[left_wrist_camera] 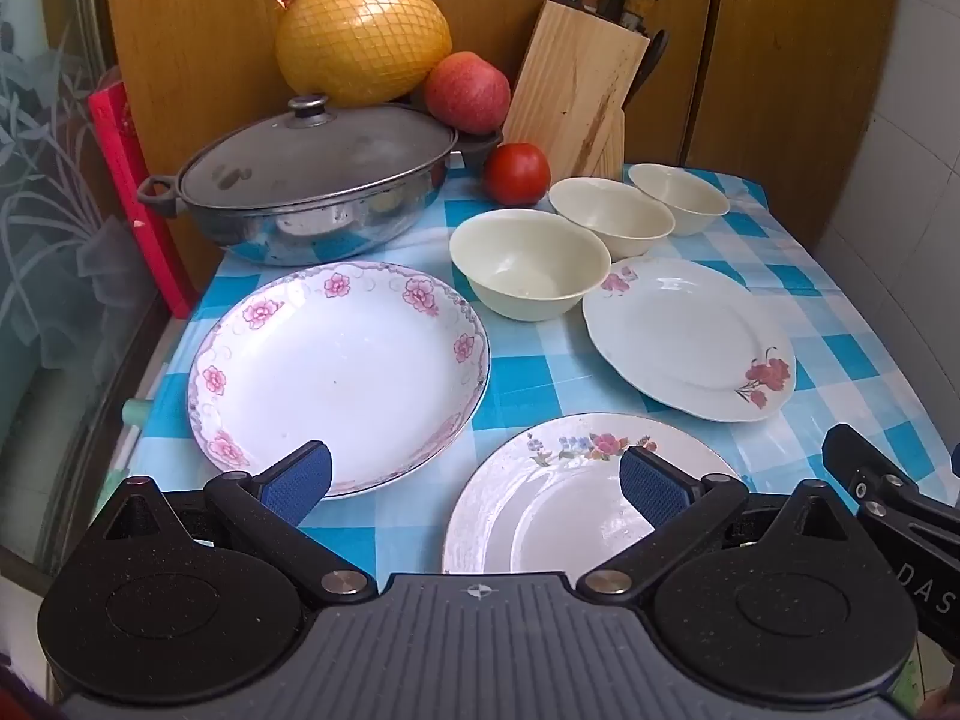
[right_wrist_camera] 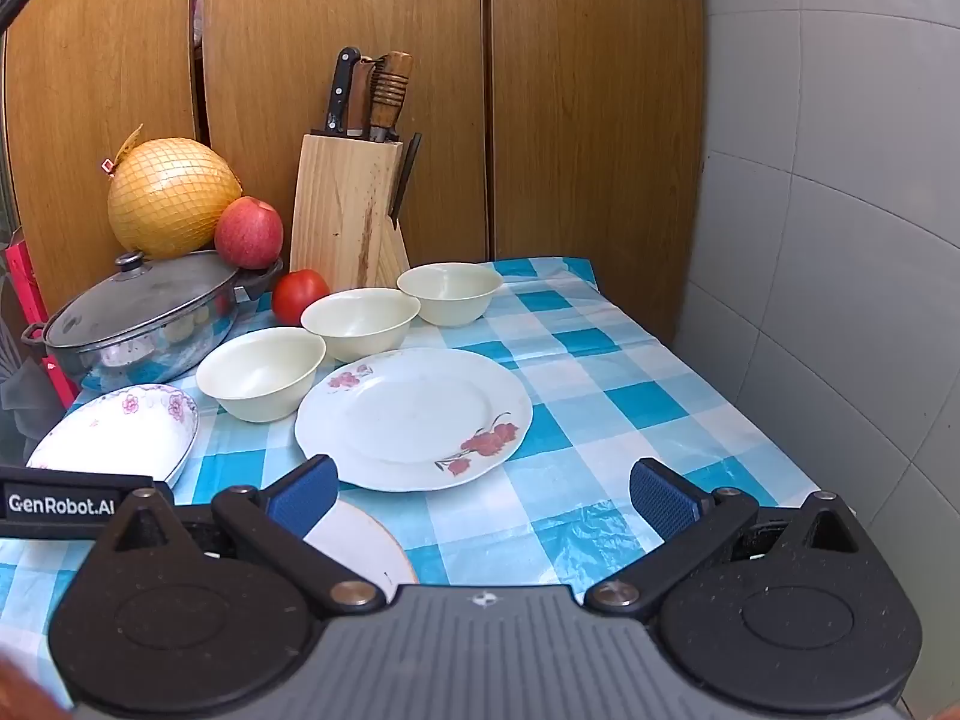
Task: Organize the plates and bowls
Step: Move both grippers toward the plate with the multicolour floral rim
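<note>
A: Left tongs (left_wrist_camera: 474, 480)?
B: Spread to full width, nothing between the blue pads (left_wrist_camera: 300, 480). Held above the near edge of the surface (left_wrist_camera: 522, 354), tilted downward.

A: Right tongs (right_wrist_camera: 483, 495)?
B: Likewise fully spread and empty. Tilted downward over the checkered cloth.

A: Plates, left wrist view, clock positions taken from the middle of the cloth?
B: Deep pink-flowered plate (left_wrist_camera: 339, 375) at 9 o'clock. Red-flowered plate (left_wrist_camera: 690, 339) at 3 o'clock. Small gold-rimmed plate (left_wrist_camera: 576, 498) at 6 o'clock, partly hidden behind the right-hand pad. All three flat on the cloth, apart from one another.

A: Bowls?
B: Three cream bowls in a diagonal row toward 1 o'clock: near bowl (left_wrist_camera: 531, 264), middle bowl (left_wrist_camera: 612, 216), far bowl (left_wrist_camera: 678, 198). All upright, empty. Near bowl just beside the red-flowered plate; contact not determinable.

A: Other items?
B: Lidded steel pot (left_wrist_camera: 300, 192) at 10 o'clock. Netted pomelo (left_wrist_camera: 363, 36) and apple (left_wrist_camera: 468, 90) behind it. Tomato (left_wrist_camera: 517, 174) at 12 o'clock, beside the knife block (left_wrist_camera: 576, 102).
</note>
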`<state>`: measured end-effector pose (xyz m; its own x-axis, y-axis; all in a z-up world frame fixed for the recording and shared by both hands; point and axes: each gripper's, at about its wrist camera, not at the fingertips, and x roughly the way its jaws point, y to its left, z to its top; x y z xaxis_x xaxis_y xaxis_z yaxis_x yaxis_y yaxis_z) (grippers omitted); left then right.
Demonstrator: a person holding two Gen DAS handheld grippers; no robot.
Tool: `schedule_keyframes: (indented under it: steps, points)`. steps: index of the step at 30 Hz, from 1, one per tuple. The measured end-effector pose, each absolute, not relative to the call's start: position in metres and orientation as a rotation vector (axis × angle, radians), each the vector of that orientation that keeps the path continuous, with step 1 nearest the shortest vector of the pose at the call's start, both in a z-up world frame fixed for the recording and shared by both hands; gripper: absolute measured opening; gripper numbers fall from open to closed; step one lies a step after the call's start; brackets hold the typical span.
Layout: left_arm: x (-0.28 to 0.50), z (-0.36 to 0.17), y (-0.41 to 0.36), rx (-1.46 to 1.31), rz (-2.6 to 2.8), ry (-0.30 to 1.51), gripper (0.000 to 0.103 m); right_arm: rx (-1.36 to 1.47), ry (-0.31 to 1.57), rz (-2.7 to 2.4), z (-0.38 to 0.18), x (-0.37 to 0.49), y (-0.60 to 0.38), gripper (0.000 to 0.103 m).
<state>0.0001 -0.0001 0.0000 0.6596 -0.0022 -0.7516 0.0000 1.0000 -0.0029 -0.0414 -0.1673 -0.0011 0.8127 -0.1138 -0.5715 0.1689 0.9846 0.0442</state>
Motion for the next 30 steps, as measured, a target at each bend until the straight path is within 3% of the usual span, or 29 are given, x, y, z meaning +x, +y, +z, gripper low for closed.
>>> schedule_keyframes:
  steps: [30]
  points:
    - [-0.0039, -0.0083, -0.0012, 0.007, -0.004, 0.858, 0.103, 0.09, 0.616, -0.155, -0.0026, -0.0401, -0.1683, 0.102]
